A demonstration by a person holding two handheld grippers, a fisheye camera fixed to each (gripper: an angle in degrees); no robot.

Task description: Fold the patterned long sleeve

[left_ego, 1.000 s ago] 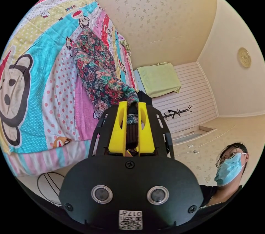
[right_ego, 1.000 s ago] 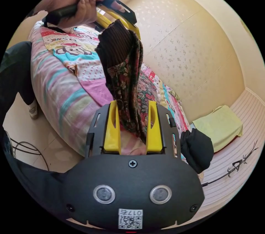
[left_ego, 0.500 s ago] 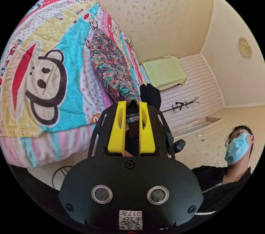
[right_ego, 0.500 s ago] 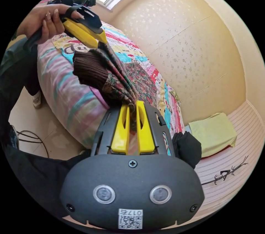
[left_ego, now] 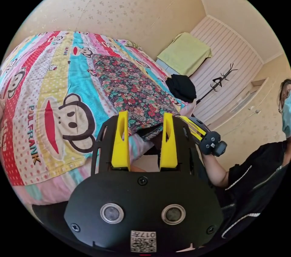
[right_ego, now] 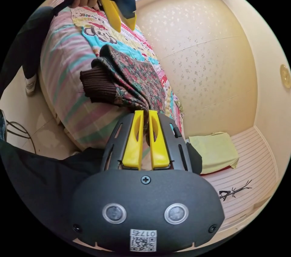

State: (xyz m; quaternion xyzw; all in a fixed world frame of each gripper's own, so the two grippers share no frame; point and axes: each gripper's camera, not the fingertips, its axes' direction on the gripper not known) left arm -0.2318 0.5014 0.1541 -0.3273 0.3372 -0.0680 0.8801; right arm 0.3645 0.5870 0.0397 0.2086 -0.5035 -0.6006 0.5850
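While the flowered shirt is lying folded lengthwise on the cartoon bedspread, I am pinching its near edge with my right gripper; my left gripper is hovering above, jaws spread and holding nothing.

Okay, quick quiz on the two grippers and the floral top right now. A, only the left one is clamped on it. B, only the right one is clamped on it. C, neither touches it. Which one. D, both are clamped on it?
B: the right gripper has its jaws pinched on the floral top, while the left gripper hangs open above the bedspread.
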